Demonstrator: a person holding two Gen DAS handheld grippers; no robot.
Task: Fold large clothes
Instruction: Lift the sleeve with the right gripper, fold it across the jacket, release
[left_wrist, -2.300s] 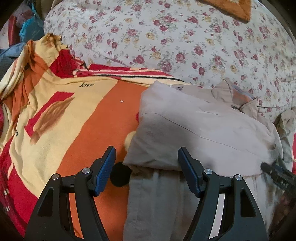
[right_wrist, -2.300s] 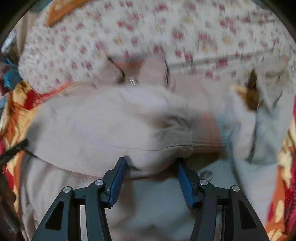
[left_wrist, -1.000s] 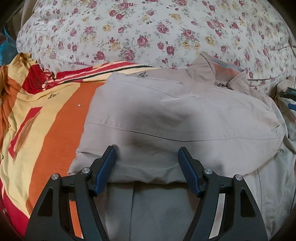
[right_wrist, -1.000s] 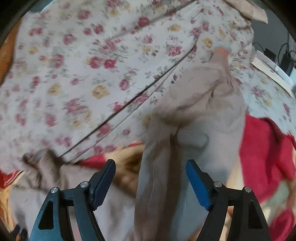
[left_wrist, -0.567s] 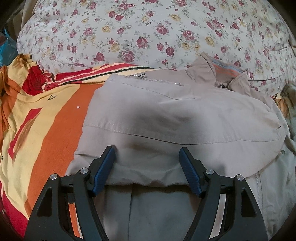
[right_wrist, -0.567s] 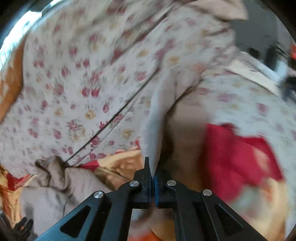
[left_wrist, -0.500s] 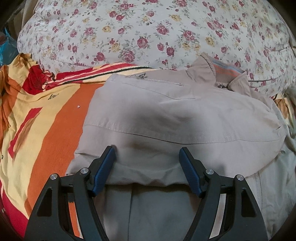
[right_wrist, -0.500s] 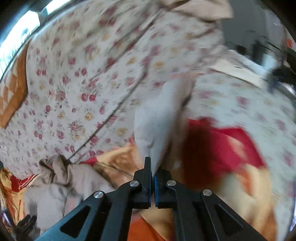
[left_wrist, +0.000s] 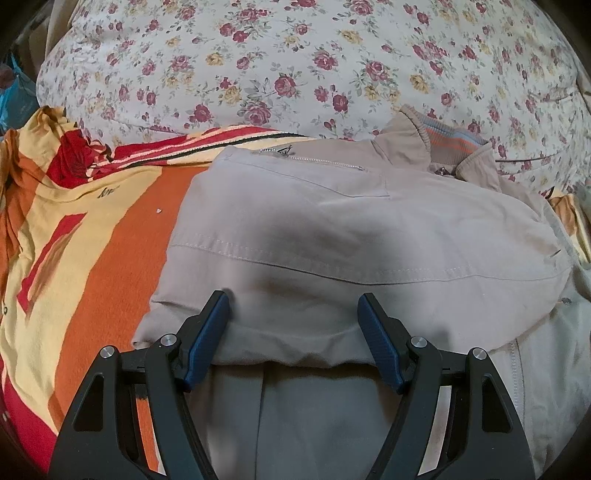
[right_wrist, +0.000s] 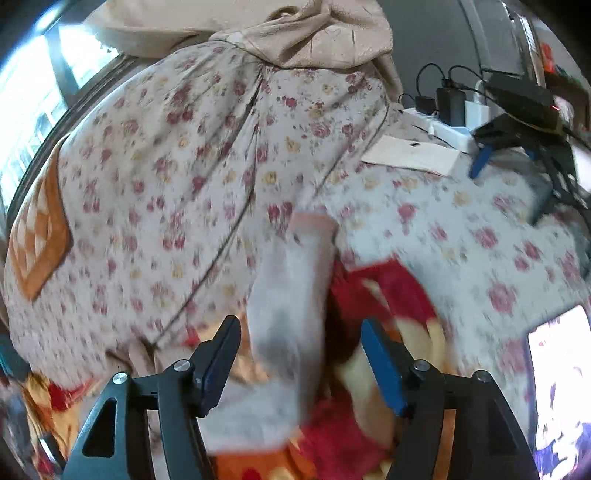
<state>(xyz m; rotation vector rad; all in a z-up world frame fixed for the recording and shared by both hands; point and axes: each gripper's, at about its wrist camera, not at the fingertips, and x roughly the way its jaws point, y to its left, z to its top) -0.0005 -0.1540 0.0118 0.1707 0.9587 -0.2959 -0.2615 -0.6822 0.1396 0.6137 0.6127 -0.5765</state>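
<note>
The beige jacket (left_wrist: 332, 236) lies on the striped blanket (left_wrist: 92, 229) on the bed, one side already folded over its body. We park the left tool (left_wrist: 293, 332) wide open over that fold edge, gripping nothing, likely to pin it. The right tool (right_wrist: 299, 354) has just been opening; the sleeve (right_wrist: 291, 280) hangs between its jaws, unclamped, probably released.

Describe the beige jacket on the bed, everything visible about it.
The beige jacket looks like smooth woven cotton. It has stitched seams, a zip near its far edge, a snap button at the right, and a ribbed collar with orange and blue-grey stripes. It lies folded over itself on the orange and yellow blanket, against the floral quilt. The open left gripper straddles its near folded edge.
</note>
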